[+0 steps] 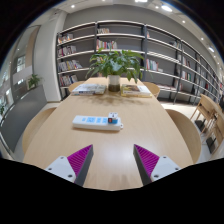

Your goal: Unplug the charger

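A white power strip point(97, 122) lies flat on the wooden table point(100, 145), well beyond my fingers. A white charger point(114, 118) sits plugged into it near its right end. My gripper point(113, 160) is open and empty above the near part of the table, with the magenta pads point(80, 158) spread wide apart. The strip is ahead of the gap between the fingers, a little to the left.
A potted green plant point(115, 66) stands at the far end of the table, with papers or books point(92, 89) beside it. Wooden chairs point(207, 112) stand to the right. Bookshelves point(120, 45) line the back wall.
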A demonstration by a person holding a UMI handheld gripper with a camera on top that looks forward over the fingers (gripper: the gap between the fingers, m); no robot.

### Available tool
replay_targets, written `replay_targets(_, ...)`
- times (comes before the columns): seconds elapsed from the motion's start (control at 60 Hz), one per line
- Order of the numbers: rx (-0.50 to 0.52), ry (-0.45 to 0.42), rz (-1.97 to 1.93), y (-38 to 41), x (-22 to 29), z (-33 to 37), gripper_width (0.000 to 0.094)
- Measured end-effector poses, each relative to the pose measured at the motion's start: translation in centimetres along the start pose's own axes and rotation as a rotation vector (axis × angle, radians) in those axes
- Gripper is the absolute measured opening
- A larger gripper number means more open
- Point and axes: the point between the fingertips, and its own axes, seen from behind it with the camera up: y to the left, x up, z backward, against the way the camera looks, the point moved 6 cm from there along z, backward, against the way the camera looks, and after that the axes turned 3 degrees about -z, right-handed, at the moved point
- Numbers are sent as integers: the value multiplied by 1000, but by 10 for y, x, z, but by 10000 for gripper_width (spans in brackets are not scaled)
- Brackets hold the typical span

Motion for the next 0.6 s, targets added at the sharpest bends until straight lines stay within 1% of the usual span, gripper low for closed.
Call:
replay_targets(0.017,-6,-12,-1,13,-3,-23,799)
replay_targets(0.083,-13,-13,2,19,11,-62,755)
replay_targets(0.1,-14,-5,2,13,22,-68,744)
replay_targets(0.217,-32,-4,2,18,43,-122,696)
replay_targets(0.283,-37,5,-2,15,55,-145,647)
replay_targets(0.367,-19,32,-10,18,58,-166,539)
replay_targets(0.4,-15,43,-17,20,55,-172,459)
replay_targets(0.417,-11,51,-19,20,55,-174,403)
replay_targets(0.433,-18,43,-26,17,60,-177,366)
replay_targets(0.467,-43,43,-34,13,59,-179,243)
replay_targets(0.5,-34,44,-38,13,60,-179,239)
replay_targets(0.6,-24,60,-25,13,58,-179,162)
